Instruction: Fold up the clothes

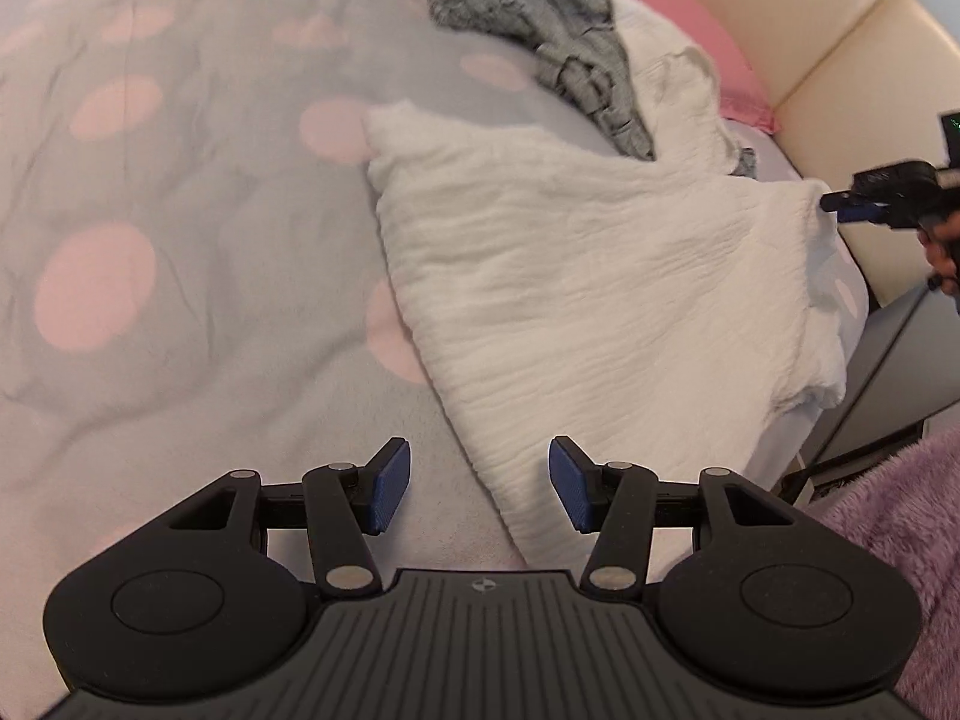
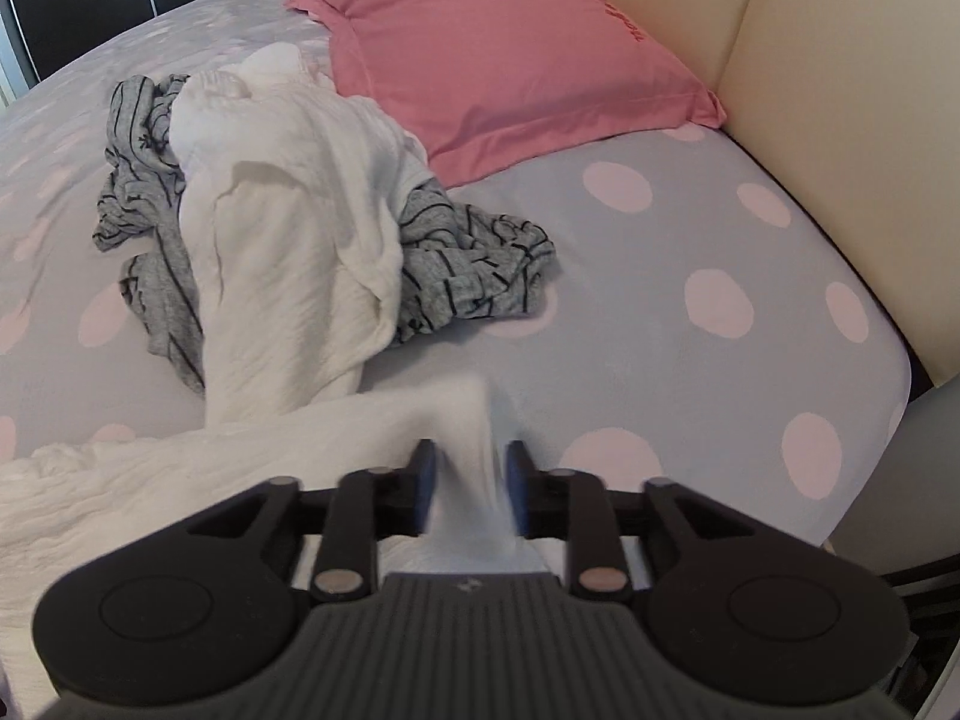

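Taking the pink pillow (image 2: 510, 54) as the landmark and going left to right: the left gripper (image 1: 480, 483) is hovering over the dotted bedsheet (image 1: 150, 180), well away from the pillow toward the foot side, with its jaws standing spread and nothing between them. Just ahead of it, the white garment (image 1: 600, 276) is lying partly spread on the sheet, one corner reaching toward the pillow and its far edge draping over the bed's side. A grey striped garment (image 2: 468, 264) is lying crumpled just beside the pillow, and part of the white cloth is running across it.

Further right, the right gripper (image 2: 465, 480) is pinching a bunched fold of the white garment, the cloth rising in a peak between its blue pads (image 2: 425, 480). In the left view that gripper is sitting at the garment's edge on the pillow side.

The white fabric is looking light, soft and crinkled, something like gauze, so it is likely sagging and stretching rather than holding any shape; one pinch alone is probably pulling it into a rope. It is not looking slippery, and the ribbed pads should be gripping it well. A sensible hold for the open left gripper would be a corner or hem at the near edge, opposite the right pinch, so the cloth is tensioning flat between the two.
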The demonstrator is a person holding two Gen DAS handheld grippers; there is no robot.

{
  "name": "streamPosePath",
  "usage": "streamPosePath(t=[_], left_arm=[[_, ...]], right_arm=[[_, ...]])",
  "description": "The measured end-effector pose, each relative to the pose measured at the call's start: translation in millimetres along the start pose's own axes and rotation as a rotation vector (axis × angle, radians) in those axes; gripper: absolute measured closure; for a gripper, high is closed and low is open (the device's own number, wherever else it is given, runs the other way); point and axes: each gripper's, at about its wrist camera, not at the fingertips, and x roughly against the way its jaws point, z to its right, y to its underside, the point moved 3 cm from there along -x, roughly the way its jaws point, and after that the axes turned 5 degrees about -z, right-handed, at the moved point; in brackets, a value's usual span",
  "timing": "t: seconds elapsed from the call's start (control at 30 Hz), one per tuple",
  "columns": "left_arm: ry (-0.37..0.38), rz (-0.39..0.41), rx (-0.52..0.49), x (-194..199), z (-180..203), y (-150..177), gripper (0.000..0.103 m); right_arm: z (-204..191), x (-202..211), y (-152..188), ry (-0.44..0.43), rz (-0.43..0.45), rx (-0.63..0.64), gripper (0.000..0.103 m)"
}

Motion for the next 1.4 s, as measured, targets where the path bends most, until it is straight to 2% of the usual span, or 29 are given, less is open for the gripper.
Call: streamPosePath(t=[0.1, 0.17, 0.23, 0.27, 0.3, 0.4, 0.47, 0.53, 0.6, 0.7, 0.73, 0.77, 0.83, 0.87, 1.07, 1.23, 1.3, 1.33, 1.37, 1.4], left_arm=[[0.046, -0.043, 0.046, -13, -2, 3, 0.055], [0.062, -0.054, 0.058, -18, 0, 5, 0.056], [0.063, -0.049, 0.066, -21, 2, 6, 0.059], [0.074, -0.046, 0.073, -22, 2, 6, 0.065], [0.089, -0.047, 0.083, -23, 2, 5, 0.078], [0.118, -0.036, 0.089, -24, 4, 3, 0.095], [0.120, -0.020, 0.083, -21, 5, 2, 0.097], [0.124, -0.001, 0.088, -16, 6, 1, 0.098], [0.122, 0.009, 0.090, -13, 7, -3, 0.098], [0.104, 0.014, 0.088, -12, 9, -6, 0.098], [0.102, 0.018, 0.087, -11, 10, -6, 0.098], [0.101, 0.023, 0.087, -10, 11, -7, 0.098], [0.100, 0.035, 0.088, -5, 12, -8, 0.098], [0.100, 0.040, 0.088, -3, 12, -9, 0.099], [0.105, 0.055, 0.109, 7, 12, -10, 0.099], [0.095, 0.041, 0.111, 6, 11, -8, 0.099], [0.086, 0.032, 0.112, 5, 10, -6, 0.099], [0.088, 0.026, 0.116, 3, 10, -6, 0.098], [0.103, 0.022, 0.128, 3, 8, -5, 0.098], [0.118, 0.018, 0.142, 2, 6, -4, 0.097]], right_arm=[[8, 2, 9, -0.013, 0.012, -0.005, 0.063], [16, 2, 17, -0.018, 0.015, -0.021, 0.053], [25, 1, 27, -0.020, 0.013, -0.036, 0.052], [31, -1, 32, -0.023, 0.005, -0.058, 0.051], [39, -4, 38, -0.038, -0.006, -0.096, 0.050], [61, -11, 56, -0.099, -0.031, -0.214, 0.048], [71, -14, 66, -0.155, -0.028, -0.273, 0.053], [72, -15, 71, -0.191, -0.007, -0.267, 0.057], [72, -19, 73, -0.206, 0.016, -0.253, 0.057], [70, -37, 74, -0.224, -0.010, -0.262, 0.058], [69, -44, 75, -0.235, -0.029, -0.272, 0.064], [67, -50, 77, -0.248, -0.041, -0.278, 0.078], [59, -55, 81, -0.244, -0.043, -0.252, 0.093], [57, -52, 80, -0.224, -0.037, -0.234, 0.094], [77, -9, 64, -0.241, -0.005, -0.278, 0.096], [95, -16, 77, -0.254, -0.028, -0.361, 0.096], [102, -18, 82, -0.259, -0.037, -0.394, 0.093], [105, -20, 85, -0.261, -0.042, -0.411, 0.086], [109, -21, 88, -0.263, -0.047, -0.427, 0.066], [112, -22, 90, -0.266, -0.052, -0.444, 0.053]])
